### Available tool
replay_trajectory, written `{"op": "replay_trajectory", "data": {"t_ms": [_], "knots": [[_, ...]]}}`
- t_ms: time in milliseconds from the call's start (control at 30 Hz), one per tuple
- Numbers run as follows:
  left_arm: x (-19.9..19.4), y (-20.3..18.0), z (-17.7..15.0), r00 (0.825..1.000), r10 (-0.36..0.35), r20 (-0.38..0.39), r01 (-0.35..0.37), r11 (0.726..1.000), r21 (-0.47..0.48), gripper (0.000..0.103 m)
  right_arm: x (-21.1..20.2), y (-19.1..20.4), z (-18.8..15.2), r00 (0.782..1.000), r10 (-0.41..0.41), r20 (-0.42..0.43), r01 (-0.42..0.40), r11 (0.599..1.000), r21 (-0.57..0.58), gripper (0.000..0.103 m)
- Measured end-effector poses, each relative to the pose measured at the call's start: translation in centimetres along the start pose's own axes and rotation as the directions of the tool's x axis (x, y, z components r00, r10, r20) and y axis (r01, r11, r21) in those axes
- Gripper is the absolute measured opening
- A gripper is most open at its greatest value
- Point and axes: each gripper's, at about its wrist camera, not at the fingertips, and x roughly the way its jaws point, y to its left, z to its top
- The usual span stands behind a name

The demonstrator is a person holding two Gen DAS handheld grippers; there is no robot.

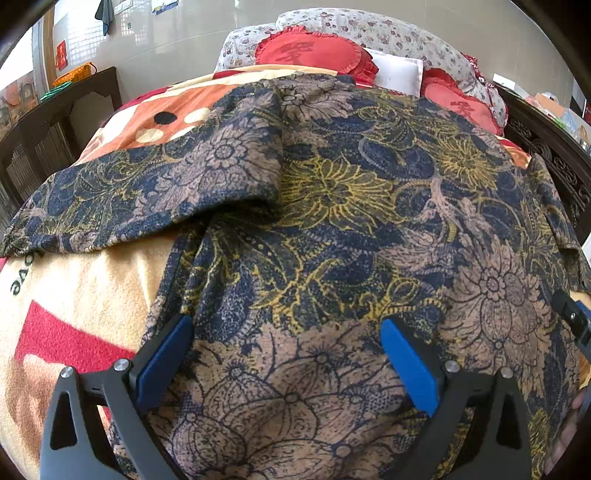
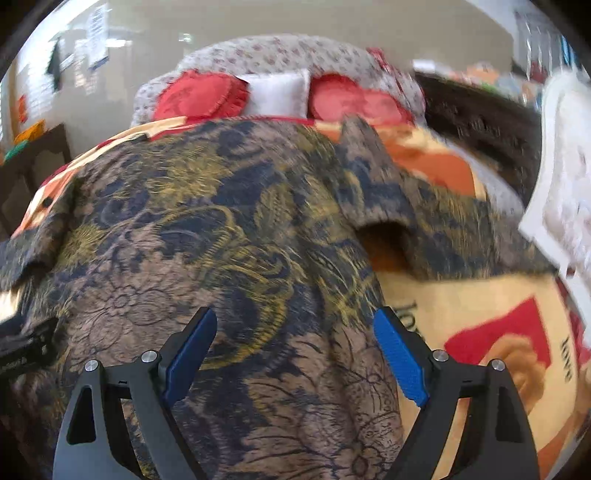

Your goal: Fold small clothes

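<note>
A dark floral shirt (image 1: 332, 206), navy, tan and yellow, lies spread flat on a patterned blanket (image 1: 74, 288) on a bed. Its left sleeve (image 1: 147, 184) stretches out to the left. My left gripper (image 1: 286, 332) is open just above the shirt's lower left part, empty. In the right wrist view the same shirt (image 2: 207, 240) fills the left and centre, with its right sleeve (image 2: 424, 221) reaching right. My right gripper (image 2: 295, 328) is open over the shirt's lower right edge, empty. That view is blurred. The other gripper's tip (image 1: 574, 321) shows at the right edge of the left view.
Red cushions (image 1: 314, 51) and a white pillow (image 1: 400, 72) lie at the bed's head against a floral quilt (image 1: 388, 33). Dark wooden furniture (image 1: 55, 122) stands left; a carved bed rail (image 1: 546, 147) runs right. A white cloth (image 2: 565, 166) hangs at the far right.
</note>
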Motion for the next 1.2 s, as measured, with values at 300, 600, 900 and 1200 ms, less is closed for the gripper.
{"op": "replay_trajectory", "data": {"t_ms": [300, 600, 900, 1200], "knots": [[0.0, 0.0, 0.0, 1.000, 0.001, 0.000, -0.001, 1.000, 0.001, 0.103, 0.5, 0.2, -0.2, 0.998, -0.052, -0.030, 0.051, 0.999, -0.009, 0.074], [-1.3, 0.8, 0.4, 0.999, -0.024, -0.021, 0.024, 1.000, -0.002, 0.102, 1.1, 0.5, -0.1, 0.997, -0.063, -0.053, 0.062, 0.998, -0.025, 0.074], [-8.4, 14.7, 2.6, 0.987, 0.093, 0.133, -0.072, 0.986, -0.152, 0.102, 1.2, 0.7, -0.1, 0.996, -0.068, -0.054, 0.066, 0.997, -0.032, 0.074], [-4.7, 25.7, 0.7, 0.942, -0.261, 0.211, 0.332, 0.820, -0.467, 0.100, 1.2, 0.7, -0.1, 0.996, -0.063, -0.055, 0.062, 0.998, -0.029, 0.074]]}}
